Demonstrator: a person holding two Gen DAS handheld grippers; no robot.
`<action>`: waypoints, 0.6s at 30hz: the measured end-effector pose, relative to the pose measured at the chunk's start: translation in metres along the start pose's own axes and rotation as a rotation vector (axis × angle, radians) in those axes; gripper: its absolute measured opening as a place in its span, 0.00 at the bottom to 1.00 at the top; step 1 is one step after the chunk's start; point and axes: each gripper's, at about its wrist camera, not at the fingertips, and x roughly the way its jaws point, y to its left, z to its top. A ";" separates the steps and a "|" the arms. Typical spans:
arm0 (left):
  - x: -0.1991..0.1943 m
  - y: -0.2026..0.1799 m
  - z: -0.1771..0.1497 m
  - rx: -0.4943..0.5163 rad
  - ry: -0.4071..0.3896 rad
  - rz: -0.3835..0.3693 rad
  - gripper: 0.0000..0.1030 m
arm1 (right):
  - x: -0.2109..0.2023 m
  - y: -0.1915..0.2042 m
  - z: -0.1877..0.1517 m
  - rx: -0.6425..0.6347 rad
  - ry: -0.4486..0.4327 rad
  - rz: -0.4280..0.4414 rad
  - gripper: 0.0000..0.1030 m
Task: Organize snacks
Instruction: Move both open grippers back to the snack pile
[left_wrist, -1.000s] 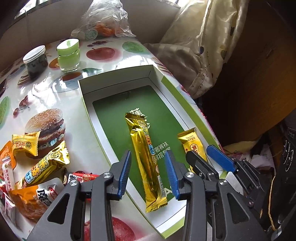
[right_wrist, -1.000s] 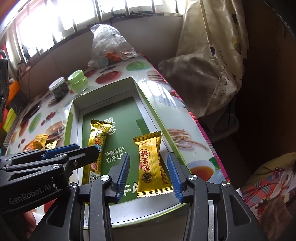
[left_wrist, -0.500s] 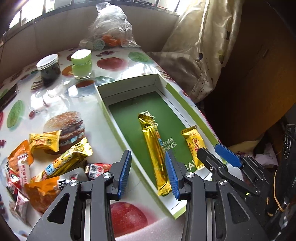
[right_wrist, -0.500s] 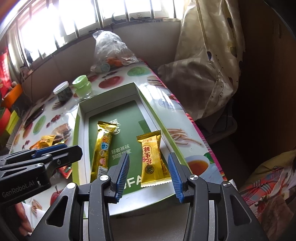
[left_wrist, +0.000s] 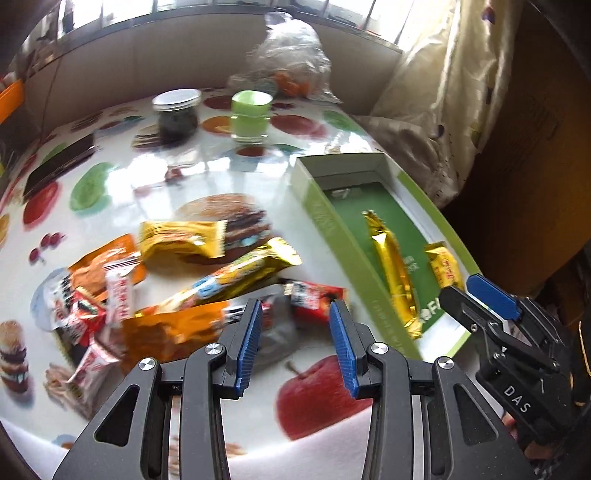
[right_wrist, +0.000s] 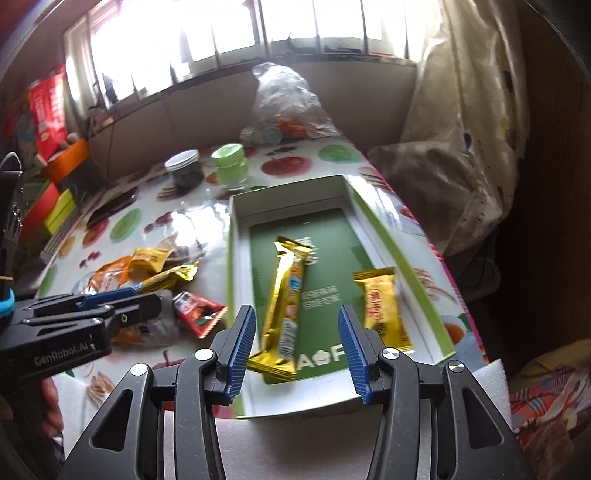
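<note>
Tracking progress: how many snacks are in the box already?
2: a long gold bar down the box's middle, and a short yellow packet by its right wall.

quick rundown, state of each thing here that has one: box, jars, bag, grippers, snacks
green box: open, two snacks inside
long gold bar: lying flat in box
short gold packet: flat in box
dark jar: lidded, upright
green jar: lidded, upright
plastic bag: bunched shut
snack pile: loose on table
left gripper: open, empty
right gripper: open, empty, jaws just widened
</note>
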 end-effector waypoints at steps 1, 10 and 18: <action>-0.002 0.008 -0.002 -0.012 -0.003 0.005 0.38 | 0.001 0.006 0.000 -0.014 0.001 0.014 0.45; -0.026 0.066 -0.015 -0.096 -0.049 0.068 0.38 | 0.012 0.064 -0.006 -0.194 0.025 0.120 0.51; -0.036 0.101 -0.025 -0.162 -0.052 0.105 0.38 | 0.034 0.109 -0.012 -0.360 0.072 0.224 0.55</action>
